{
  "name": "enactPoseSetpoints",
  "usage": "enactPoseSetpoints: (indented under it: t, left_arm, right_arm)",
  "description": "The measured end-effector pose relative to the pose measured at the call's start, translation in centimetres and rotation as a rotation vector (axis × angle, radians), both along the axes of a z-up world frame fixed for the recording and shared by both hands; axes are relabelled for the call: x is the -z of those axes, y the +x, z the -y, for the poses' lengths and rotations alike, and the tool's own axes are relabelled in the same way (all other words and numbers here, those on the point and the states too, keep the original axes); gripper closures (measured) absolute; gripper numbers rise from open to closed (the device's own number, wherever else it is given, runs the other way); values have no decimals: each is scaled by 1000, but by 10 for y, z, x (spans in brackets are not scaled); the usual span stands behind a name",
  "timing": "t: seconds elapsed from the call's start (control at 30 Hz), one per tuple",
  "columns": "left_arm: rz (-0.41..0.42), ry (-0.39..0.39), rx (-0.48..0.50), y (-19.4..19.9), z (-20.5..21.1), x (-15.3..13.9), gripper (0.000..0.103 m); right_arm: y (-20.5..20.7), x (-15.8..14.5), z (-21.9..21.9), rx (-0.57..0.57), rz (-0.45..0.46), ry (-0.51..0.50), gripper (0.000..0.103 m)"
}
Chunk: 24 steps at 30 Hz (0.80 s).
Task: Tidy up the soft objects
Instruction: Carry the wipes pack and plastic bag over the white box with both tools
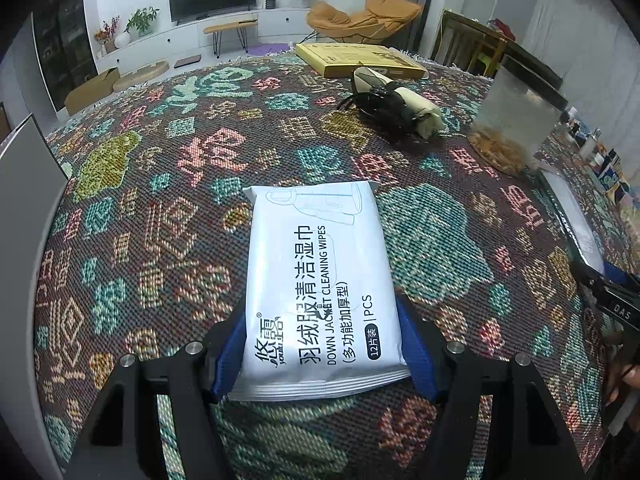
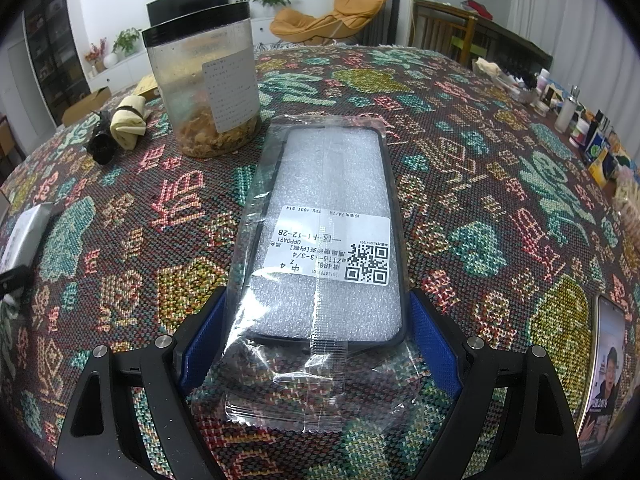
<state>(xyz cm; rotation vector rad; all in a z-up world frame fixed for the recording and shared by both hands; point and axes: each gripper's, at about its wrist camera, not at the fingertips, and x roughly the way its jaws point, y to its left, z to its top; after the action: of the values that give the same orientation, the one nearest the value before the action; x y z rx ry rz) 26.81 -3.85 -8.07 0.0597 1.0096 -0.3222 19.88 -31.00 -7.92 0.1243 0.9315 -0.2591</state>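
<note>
Left gripper (image 1: 326,354): blue pads clamp both long sides of the wipes pack (image 1: 316,280), near end, pack over the patterned cloth (image 1: 160,208). Jar (image 2: 204,80) stands behind, cloth roll (image 2: 128,120) to its left. Right gripper (image 2: 316,344): pads squeeze the bagged phone case (image 2: 320,240). Phone (image 2: 608,368) lies far right.

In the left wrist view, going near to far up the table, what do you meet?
Left gripper closed on the wipes pack → cloth roll with black straps → flat yellow box at the table's far edge. The plastic jar stands off to the right.
</note>
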Motion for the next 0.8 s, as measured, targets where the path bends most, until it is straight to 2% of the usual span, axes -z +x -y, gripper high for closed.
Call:
enactPoseSetpoints:
  t: [0.4, 0.43, 0.5, 0.6, 0.67, 0.73, 0.8]
  left_arm:
    - [5, -40, -6, -23, -5, -4, 35]
    - [5, -50, -12, -26, -7, -5, 35]
    - [7, -75, -27, -30, -11, -9, 35]
    - [26, -119, -45, -46, -21, -18, 35]
    - [46, -131, -46, -57, -27, -25, 35]
    - [59, -134, -43, -67, -30, -30, 35]
    - [68, -138, -38, -76, -33, -34, 35]
  right_arm:
    - [4, 0, 3, -17, -25, 18, 15]
    - [6, -3, 6, -37, -42, 51, 14]
    - [4, -8, 20, -36, -21, 151, 15]
    - [-6, -14, 59, 63, 60, 414, 15]
    - [-4, -11, 73, 124, 49, 509, 15]
    - [6, -13, 69, 120, 0, 481, 15]
    - [21, -14, 54, 97, -95, 361, 15]
